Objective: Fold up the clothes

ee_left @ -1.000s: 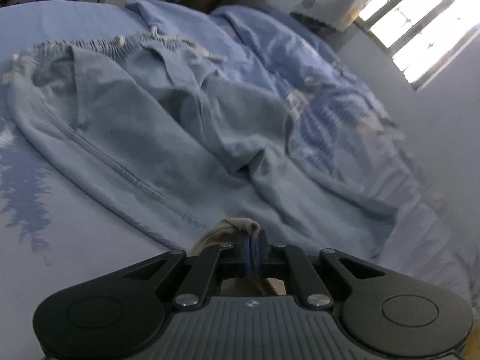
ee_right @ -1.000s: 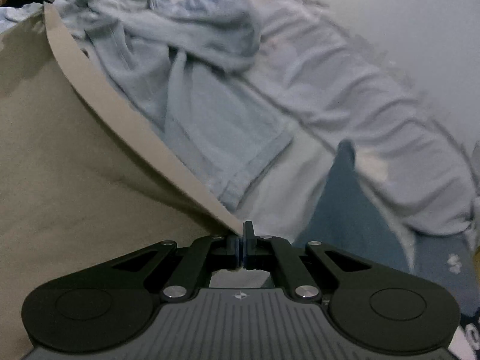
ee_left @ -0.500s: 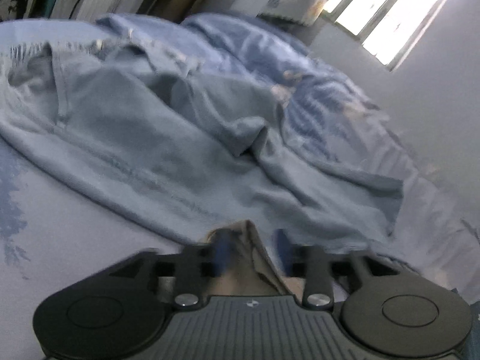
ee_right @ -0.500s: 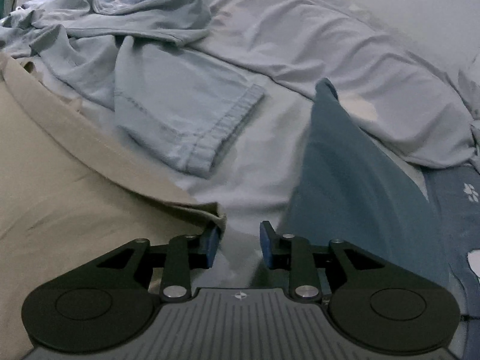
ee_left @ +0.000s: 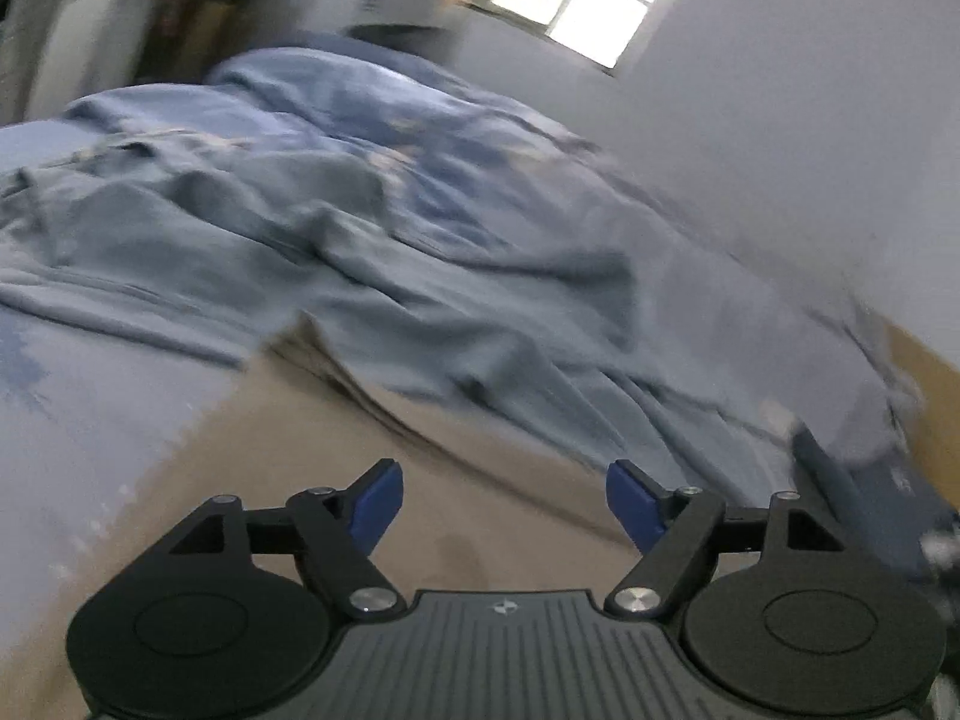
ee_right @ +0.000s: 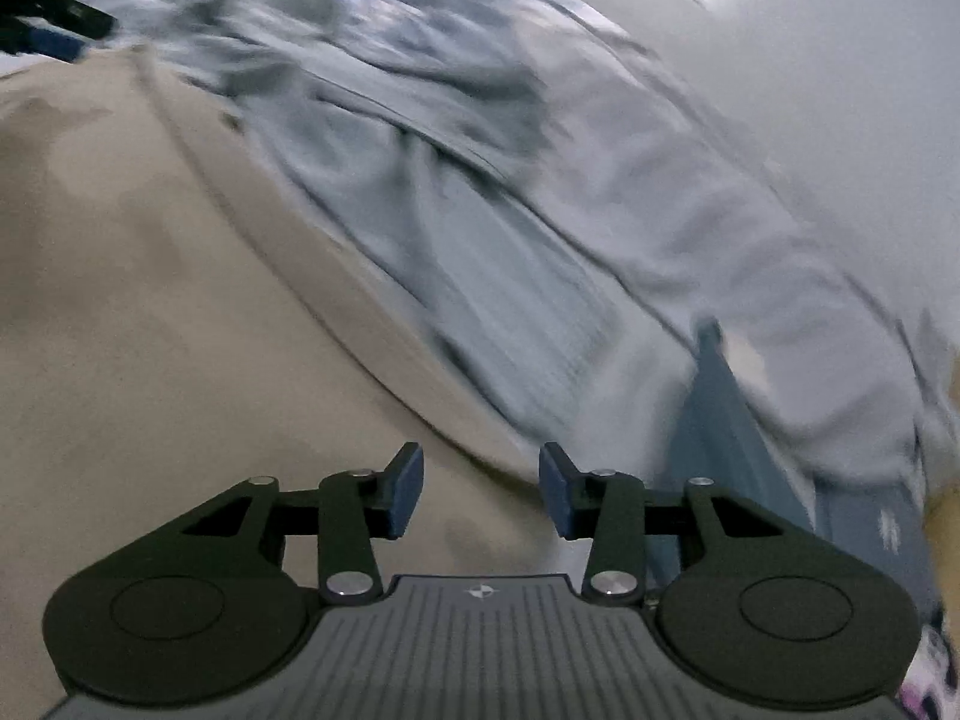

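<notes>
Two garments lie on the bed [ee_left: 90, 420]: a tan one [ee_right: 150, 330] nearest, a blue one [ee_left: 300, 252] crumpled beyond. Left gripper [ee_left: 501, 501] and right gripper [ee_right: 480, 489] hover over the tan cloth, jaws opening, apparently empty. Window [ee_left: 570, 0] behind, blurred.

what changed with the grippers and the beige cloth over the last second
Both let go: the left gripper and right gripper were pinched shut on the beige garment; now their jaws are opening with nothing between them, and it lies flat. The blue clothes stay crumpled behind.
</notes>
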A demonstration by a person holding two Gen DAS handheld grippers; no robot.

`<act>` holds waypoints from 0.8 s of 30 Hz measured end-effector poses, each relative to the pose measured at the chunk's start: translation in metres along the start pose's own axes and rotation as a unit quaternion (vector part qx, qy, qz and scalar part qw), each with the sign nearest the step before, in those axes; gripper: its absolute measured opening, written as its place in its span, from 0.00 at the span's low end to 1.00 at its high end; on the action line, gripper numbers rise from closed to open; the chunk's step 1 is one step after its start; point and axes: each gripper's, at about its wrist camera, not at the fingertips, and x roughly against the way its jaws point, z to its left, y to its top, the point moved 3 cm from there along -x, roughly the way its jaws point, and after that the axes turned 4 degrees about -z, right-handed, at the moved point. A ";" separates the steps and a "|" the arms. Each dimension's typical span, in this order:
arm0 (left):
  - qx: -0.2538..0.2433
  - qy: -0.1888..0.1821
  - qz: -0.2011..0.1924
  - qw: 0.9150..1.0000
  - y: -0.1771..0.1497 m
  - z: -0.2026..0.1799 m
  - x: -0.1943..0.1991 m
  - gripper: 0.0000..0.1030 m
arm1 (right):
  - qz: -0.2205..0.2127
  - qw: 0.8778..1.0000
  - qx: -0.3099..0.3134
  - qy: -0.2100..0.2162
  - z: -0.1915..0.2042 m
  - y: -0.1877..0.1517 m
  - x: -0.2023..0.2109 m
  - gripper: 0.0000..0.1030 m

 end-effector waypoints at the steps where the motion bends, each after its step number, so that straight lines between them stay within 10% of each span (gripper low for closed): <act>1: -0.017 -0.006 0.007 1.000 -0.009 -0.009 0.000 0.73 | -0.008 1.000 0.016 0.005 0.011 0.010 -0.003 0.45; 7: -0.111 -0.030 0.045 0.992 -0.041 -0.037 -0.005 0.73 | -0.028 0.995 0.090 0.040 0.074 0.056 -0.037 0.53; 24: -0.105 -0.038 0.046 0.993 -0.054 -0.023 -0.008 0.77 | -0.038 0.979 0.193 0.054 0.100 0.114 -0.113 0.63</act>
